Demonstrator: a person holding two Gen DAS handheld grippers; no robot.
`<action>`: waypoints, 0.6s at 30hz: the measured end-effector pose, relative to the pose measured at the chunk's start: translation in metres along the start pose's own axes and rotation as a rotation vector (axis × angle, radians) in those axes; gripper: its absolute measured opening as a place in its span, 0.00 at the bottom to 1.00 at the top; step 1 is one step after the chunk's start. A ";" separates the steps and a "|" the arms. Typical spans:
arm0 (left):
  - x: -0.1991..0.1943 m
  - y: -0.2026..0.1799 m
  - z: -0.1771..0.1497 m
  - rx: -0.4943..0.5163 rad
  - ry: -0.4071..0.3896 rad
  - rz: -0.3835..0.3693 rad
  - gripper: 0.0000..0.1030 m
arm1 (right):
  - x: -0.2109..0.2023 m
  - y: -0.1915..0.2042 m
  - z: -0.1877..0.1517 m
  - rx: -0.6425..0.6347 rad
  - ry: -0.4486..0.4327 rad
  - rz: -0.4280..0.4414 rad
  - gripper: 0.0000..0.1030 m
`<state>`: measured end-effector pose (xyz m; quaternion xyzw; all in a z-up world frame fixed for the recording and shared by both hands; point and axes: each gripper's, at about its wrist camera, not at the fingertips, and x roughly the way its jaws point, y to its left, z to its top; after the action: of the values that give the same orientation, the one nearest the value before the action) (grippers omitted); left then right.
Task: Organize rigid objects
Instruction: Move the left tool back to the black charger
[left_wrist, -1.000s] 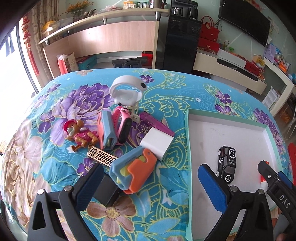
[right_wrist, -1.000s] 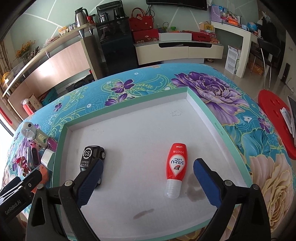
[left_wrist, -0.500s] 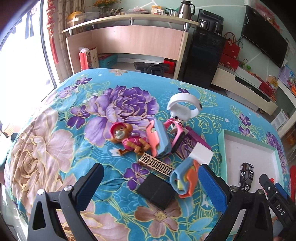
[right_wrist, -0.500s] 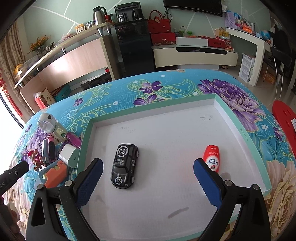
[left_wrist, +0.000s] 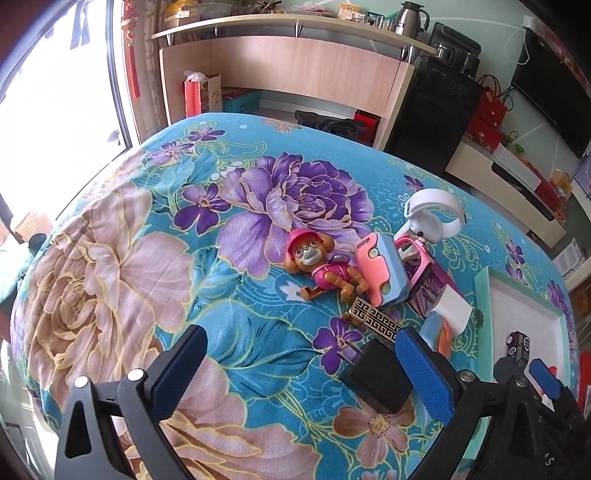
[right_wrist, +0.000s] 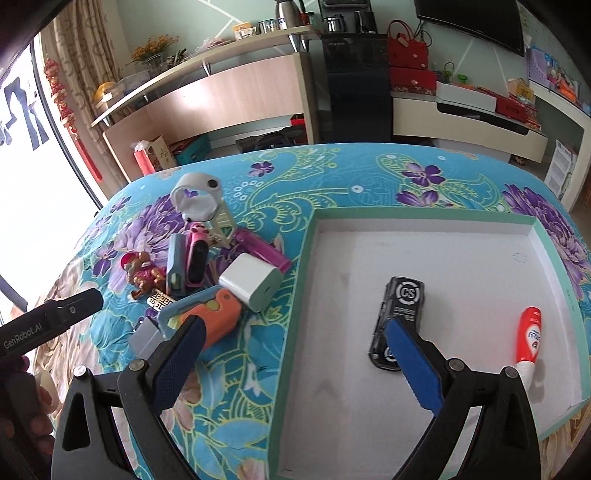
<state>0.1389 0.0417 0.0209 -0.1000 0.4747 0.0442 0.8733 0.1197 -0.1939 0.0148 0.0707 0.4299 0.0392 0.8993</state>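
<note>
A pile of small objects lies on the floral cloth left of a white tray (right_wrist: 546, 240): a toy pup figure (left_wrist: 321, 266), a pink and blue case (left_wrist: 380, 273), a white ring stand (left_wrist: 432, 214), a white charger cube (right_wrist: 251, 282), an orange and blue toy (right_wrist: 216, 321), a gold patterned plate (left_wrist: 373, 321) and a black block (left_wrist: 376, 376). The tray holds a black toy car (right_wrist: 400, 314) and a red tube (right_wrist: 528, 339). My left gripper (left_wrist: 303, 369) is open and empty, left of the pile. My right gripper (right_wrist: 291, 354) is open and empty over the tray's left rim.
The table is covered by a blue floral cloth (left_wrist: 147, 258). The tray also shows at the right edge of the left wrist view (left_wrist: 484, 295). A purple lighter (right_wrist: 262, 249) lies behind the charger. Shelves, a black cabinet and a TV stand behind the table.
Both grippers have swung left. The left now looks over the bare cloth left of the pile; the right has moved from over the tray's middle to its left rim. Both stayed open.
</note>
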 end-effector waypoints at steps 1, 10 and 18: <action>0.003 0.000 -0.002 0.006 0.012 -0.001 1.00 | 0.003 0.002 0.000 0.000 0.008 0.002 0.95; 0.023 -0.023 -0.021 0.112 0.100 -0.049 1.00 | 0.007 -0.008 -0.001 0.042 0.026 -0.056 0.95; 0.034 -0.041 -0.030 0.179 0.136 -0.060 1.00 | 0.012 -0.012 -0.004 0.045 0.054 -0.070 0.95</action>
<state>0.1405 -0.0058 -0.0180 -0.0384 0.5319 -0.0316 0.8454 0.1241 -0.2035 0.0012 0.0746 0.4570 0.0000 0.8863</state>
